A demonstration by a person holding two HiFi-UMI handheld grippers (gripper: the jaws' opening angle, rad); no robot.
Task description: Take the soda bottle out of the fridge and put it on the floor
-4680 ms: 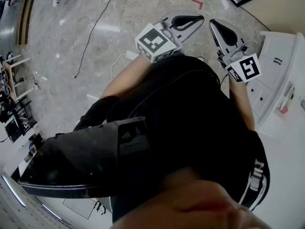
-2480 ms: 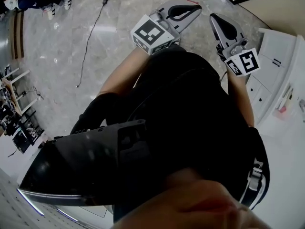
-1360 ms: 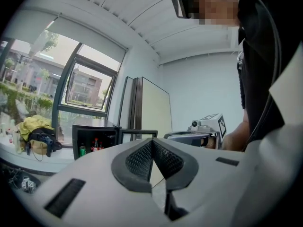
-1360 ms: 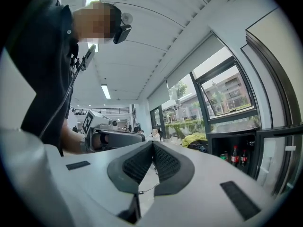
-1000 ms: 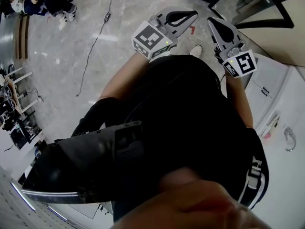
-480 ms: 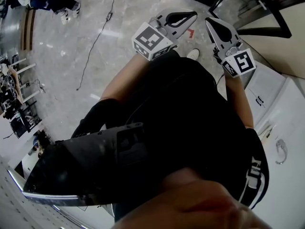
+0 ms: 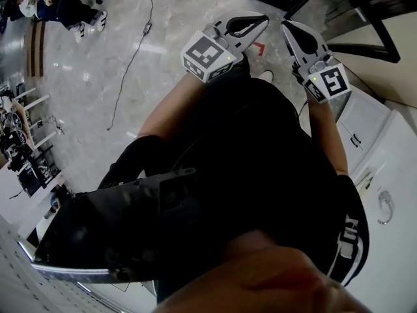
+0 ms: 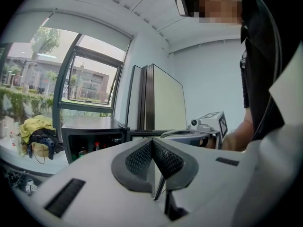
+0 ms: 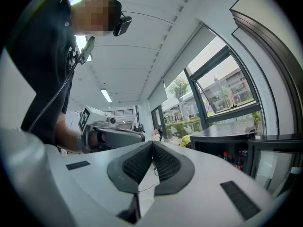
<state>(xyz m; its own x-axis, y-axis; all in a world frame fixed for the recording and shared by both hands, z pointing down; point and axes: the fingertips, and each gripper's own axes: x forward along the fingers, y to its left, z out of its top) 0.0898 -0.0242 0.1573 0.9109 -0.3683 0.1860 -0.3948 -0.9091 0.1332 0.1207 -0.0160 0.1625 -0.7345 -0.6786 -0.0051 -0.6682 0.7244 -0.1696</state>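
Both grippers are held out in front of the person, side by side and apart from each other. The left gripper (image 8: 152,142) has its 2 jaws pressed together with nothing between them. The right gripper (image 9: 152,144) is the same, its ribbed pads meeting along 1 line and gripping nothing.

Ahead of the left gripper and off to its left stands a low dark fridge (image 8: 94,125). Small red-capped soda bottles (image 8: 97,145) show upright inside it, well away from the jaws. From the right gripper the same fridge (image 9: 222,133) lies ahead and to the right, with 2 of the bottles (image 9: 226,156) visible in its dark interior. Neither gripper touches the fridge or a bottle.

From the head view, the left gripper (image 7: 240,26) and right gripper (image 7: 301,36) both point away from the body over a grey marble floor (image 7: 85,83). A thin dark cable (image 7: 133,47) runs across the floor to the left of the left gripper. A white cabinet (image 7: 365,119) sits to the right of the right gripper.
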